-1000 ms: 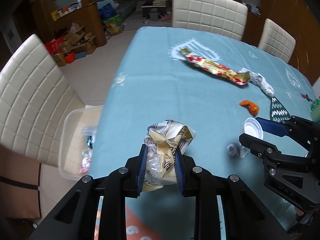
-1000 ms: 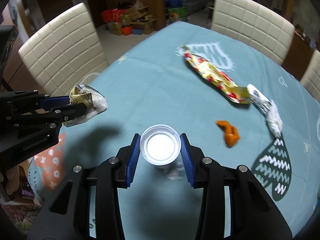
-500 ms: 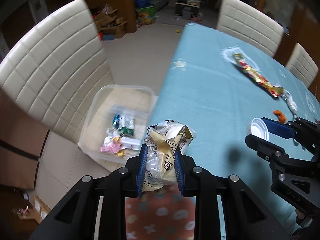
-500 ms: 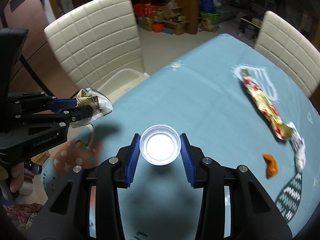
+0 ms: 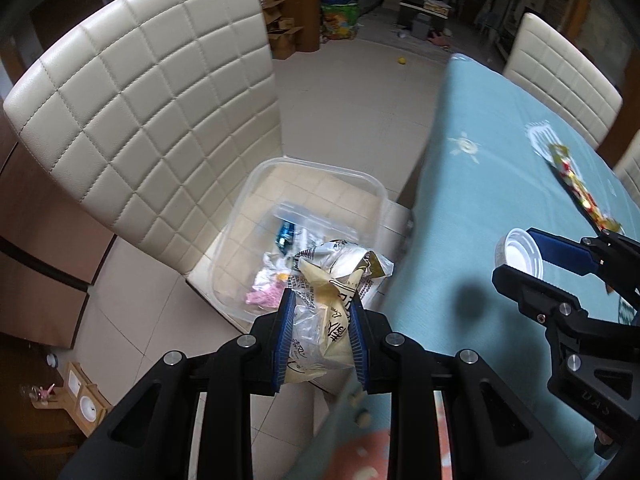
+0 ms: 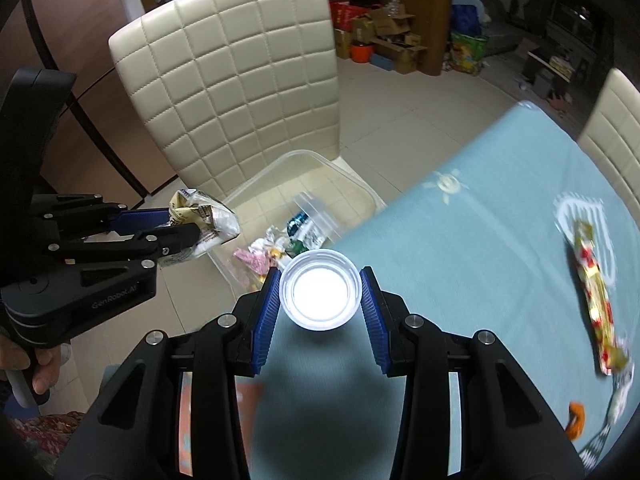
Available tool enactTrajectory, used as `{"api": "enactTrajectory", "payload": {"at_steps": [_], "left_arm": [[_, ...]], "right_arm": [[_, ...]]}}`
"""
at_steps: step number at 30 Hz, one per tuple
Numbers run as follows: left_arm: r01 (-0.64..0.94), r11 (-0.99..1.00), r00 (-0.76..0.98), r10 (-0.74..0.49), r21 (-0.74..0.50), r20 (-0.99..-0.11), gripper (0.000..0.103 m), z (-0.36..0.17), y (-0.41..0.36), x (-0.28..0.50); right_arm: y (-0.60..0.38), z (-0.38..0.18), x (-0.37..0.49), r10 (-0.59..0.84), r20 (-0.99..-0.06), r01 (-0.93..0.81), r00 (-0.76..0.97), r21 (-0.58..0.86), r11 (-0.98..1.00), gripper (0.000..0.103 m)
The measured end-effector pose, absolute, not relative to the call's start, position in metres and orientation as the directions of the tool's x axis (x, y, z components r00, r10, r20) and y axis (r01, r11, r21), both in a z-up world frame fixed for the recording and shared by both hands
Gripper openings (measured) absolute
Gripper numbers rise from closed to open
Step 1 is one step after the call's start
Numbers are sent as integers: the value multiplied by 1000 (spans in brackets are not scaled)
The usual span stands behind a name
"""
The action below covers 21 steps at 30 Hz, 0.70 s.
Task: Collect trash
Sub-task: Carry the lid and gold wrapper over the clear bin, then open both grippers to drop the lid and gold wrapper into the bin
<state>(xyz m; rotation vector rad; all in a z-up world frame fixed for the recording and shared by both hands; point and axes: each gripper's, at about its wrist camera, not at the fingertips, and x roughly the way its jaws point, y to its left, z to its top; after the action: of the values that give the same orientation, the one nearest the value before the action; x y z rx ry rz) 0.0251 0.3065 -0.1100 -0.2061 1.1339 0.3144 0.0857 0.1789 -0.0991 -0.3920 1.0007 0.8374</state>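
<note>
My left gripper is shut on a crumpled yellow and clear wrapper, held off the table's left edge above a clear plastic bin. The bin sits on a cream chair seat and holds several wrappers. My right gripper is shut on a small white plastic cup, held over the table's edge near the bin. The left gripper with its wrapper also shows in the right wrist view. The cup shows in the left wrist view.
The table has a light blue cloth. A long red and gold wrapper and an orange scrap lie on it at the right. A cream quilted chair back rises behind the bin. More chairs stand at the far side.
Both grippers have moved left, from over the table to its left edge. The bin on the chair now lies right in front of them. Both holds are unchanged.
</note>
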Motion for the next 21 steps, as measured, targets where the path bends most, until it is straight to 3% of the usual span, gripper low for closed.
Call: {"api": "enactTrajectory", "payload": {"at_steps": [9,13,15,17,19,21], "left_arm": [[-385,922,372,186,31,-909,26,-115,340,54],[-380,925,375,152,-2,-914,28,-118,348,65],[-388,922,367,165,11,-915,39,-120,351,70],[-405,914,357,190,32,-914,65,-123,355,74],[-432,901,357,213,42,-910,78,-123,361,76],[-451,892,354,223,43,-908,80,-124,366,76]], "right_arm": [[221,-105,112,433,-865,-797,253,68,601,42],[233,-112,125,429,-871,-802,240,71,594,42],[238,-114,129,425,-871,-806,246,60,589,42],[240,-116,133,422,-872,-809,248,53,586,42],[243,-119,138,422,-873,-809,244,57,585,42],[246,-123,142,421,-877,-811,233,64,581,42]]}}
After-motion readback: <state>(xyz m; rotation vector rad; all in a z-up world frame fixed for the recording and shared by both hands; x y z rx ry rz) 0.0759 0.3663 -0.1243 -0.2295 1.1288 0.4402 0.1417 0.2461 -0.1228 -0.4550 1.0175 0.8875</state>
